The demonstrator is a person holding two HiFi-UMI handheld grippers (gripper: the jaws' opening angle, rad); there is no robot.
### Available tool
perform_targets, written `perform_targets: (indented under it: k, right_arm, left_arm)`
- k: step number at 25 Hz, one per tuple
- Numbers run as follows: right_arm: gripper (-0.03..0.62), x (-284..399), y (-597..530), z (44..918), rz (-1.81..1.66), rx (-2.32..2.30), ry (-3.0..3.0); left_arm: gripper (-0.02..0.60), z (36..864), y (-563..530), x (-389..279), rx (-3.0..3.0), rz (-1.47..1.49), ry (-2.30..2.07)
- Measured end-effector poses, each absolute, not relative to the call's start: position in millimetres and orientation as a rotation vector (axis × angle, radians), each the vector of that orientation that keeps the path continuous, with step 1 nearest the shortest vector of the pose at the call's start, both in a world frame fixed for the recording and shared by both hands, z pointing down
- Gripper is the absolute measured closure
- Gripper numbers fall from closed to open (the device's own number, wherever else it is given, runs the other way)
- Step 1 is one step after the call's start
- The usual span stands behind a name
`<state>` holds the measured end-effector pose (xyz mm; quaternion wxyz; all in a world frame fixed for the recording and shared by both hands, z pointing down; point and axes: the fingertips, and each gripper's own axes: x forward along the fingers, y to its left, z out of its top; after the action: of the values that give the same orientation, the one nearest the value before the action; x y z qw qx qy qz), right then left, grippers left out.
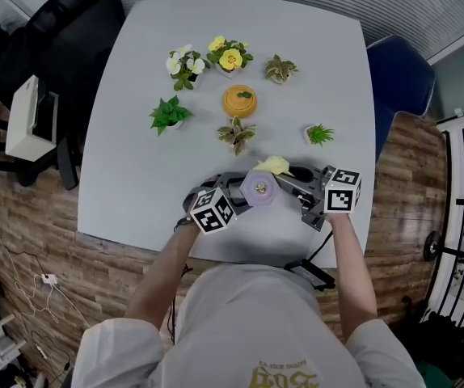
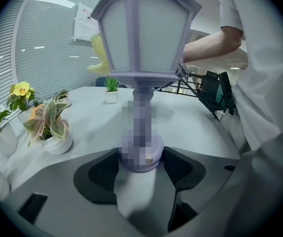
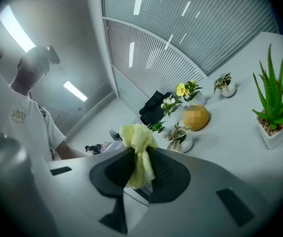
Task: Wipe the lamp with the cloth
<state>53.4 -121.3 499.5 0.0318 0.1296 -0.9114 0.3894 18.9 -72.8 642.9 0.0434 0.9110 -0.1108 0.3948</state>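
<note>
A lilac lantern-shaped lamp (image 2: 144, 38) stands upright between the jaws of my left gripper (image 2: 141, 164), which is shut on its round base. From the head view the lamp's top (image 1: 259, 187) shows as a pale disc near the table's front edge. My right gripper (image 3: 140, 169) is shut on a crumpled yellow cloth (image 3: 139, 152). That cloth (image 1: 273, 166) sits just behind and right of the lamp top, and appears as a yellow patch (image 2: 99, 53) behind the lantern's left side. Both grippers, left (image 1: 236, 194) and right (image 1: 297, 186), meet at the lamp.
Several small potted plants stand on the white table (image 1: 135, 152): white flowers (image 1: 185, 65), yellow flowers (image 1: 229, 55), a green plant (image 1: 169, 115), a striped plant (image 1: 237, 132), an aloe (image 1: 319, 134). An orange round thing (image 1: 239, 100) sits among them. A black chair (image 1: 62, 39) stands left.
</note>
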Motion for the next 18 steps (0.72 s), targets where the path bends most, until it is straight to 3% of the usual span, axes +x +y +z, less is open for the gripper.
perform_targets:
  k: [18]
  right_arm:
    - [0.513,56.4,-116.1,504.7,1.359,0.426,-2.819]
  left_arm:
    - [0.287,641.6,-73.5,18.8,2.780,1.209,-0.334]
